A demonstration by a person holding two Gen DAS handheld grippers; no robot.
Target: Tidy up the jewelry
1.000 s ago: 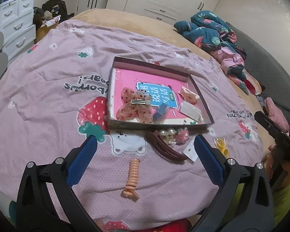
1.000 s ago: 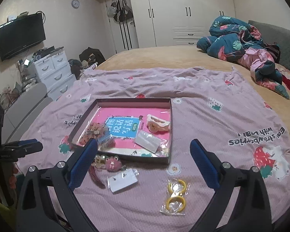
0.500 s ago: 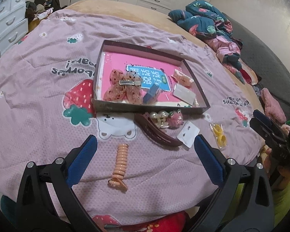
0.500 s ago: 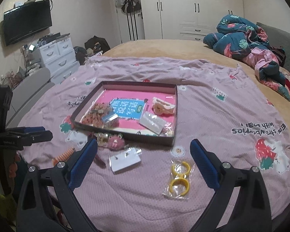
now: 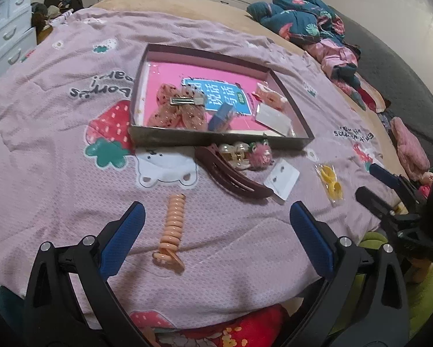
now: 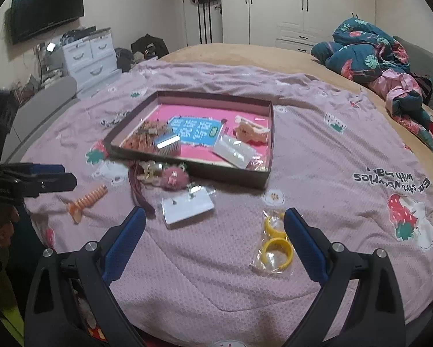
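1. Left wrist view: the left gripper hangs with jaws spread wide and empty above the orange spiral hair tie on the pink blanket — the pickup seems about to start; next it likely needs lowering to straddle the coil. The shallow box holds a pink bow clip, a blue piece and a white packet
2. Right wrist view: the right gripper is likewise spread and empty, near the bagged yellow rings and white earring card — both outside the box, like the dark claw clip
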